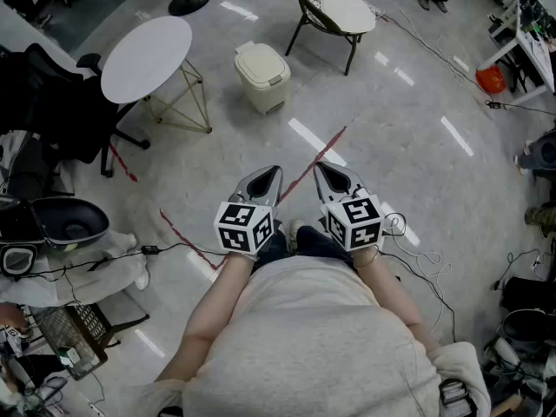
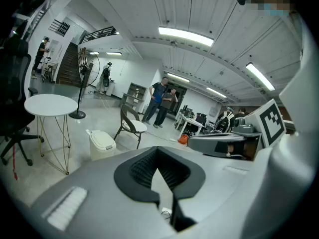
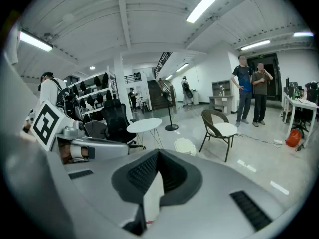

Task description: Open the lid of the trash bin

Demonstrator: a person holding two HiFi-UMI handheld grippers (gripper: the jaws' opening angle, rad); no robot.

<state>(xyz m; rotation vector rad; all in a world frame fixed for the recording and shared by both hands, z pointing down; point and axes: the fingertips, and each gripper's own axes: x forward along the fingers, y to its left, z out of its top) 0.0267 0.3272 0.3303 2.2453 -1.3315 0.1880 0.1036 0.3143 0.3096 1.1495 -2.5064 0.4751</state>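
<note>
A cream trash bin (image 1: 262, 75) with its lid down stands on the floor well ahead of me, between a round table and a chair. It also shows small in the left gripper view, trash bin (image 2: 102, 143), and in the right gripper view, trash bin (image 3: 185, 146). My left gripper (image 1: 271, 175) and right gripper (image 1: 323, 169) are side by side close to my body, far short of the bin. Both point forward with their tips together and hold nothing. The left gripper (image 2: 158, 151) and right gripper (image 3: 158, 154) show dark ribbed pads meeting at the tip.
A round white table (image 1: 146, 57) on wire legs stands left of the bin, a wicker chair (image 1: 334, 11) to its right. A black office chair (image 1: 52, 102) and clutter fill the left side. Red tape (image 1: 304, 170) and cables (image 1: 421, 263) lie on the floor. Two people (image 3: 251, 91) stand far off.
</note>
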